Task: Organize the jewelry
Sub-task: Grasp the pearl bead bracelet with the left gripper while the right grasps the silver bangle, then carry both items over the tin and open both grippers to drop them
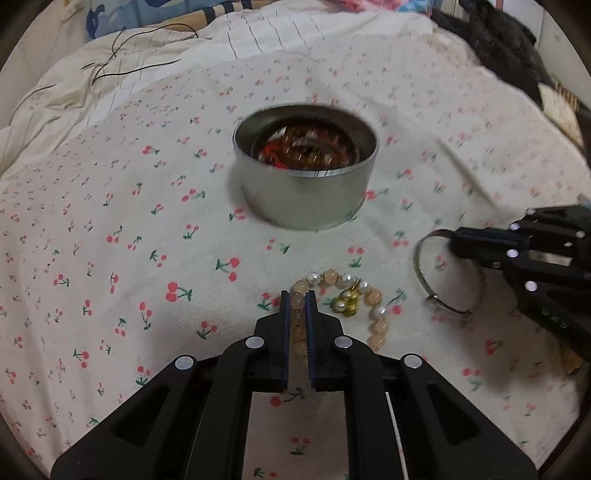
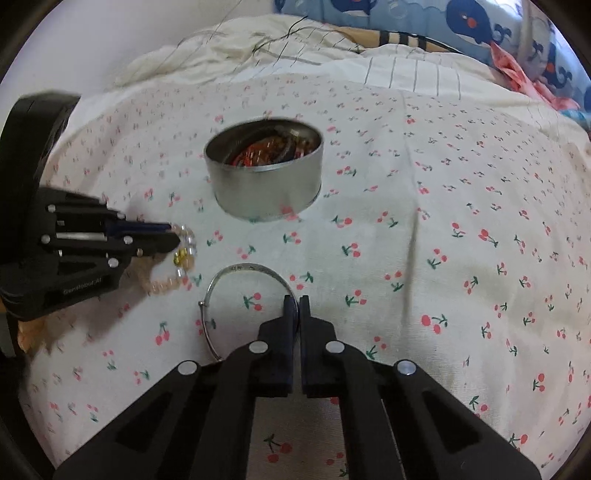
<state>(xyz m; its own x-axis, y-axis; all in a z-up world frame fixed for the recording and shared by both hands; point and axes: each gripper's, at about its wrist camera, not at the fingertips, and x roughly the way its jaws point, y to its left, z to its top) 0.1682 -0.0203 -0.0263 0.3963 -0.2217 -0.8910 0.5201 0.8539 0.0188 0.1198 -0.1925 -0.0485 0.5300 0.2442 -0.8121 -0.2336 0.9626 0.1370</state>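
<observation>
A round metal tin stands on the cherry-print sheet with red and amber beaded jewelry inside. A peach and pearl bead bracelet with a gold charm lies on the sheet in front of the tin. My left gripper is shut on one side of its bead strand. To the right lies a thin silver bangle. My right gripper is shut on the bangle's rim.
A cream quilt with thin black cords is bunched at the far edge. A blue cartoon pillow lies behind it. Dark fabric sits at the far right in the left wrist view.
</observation>
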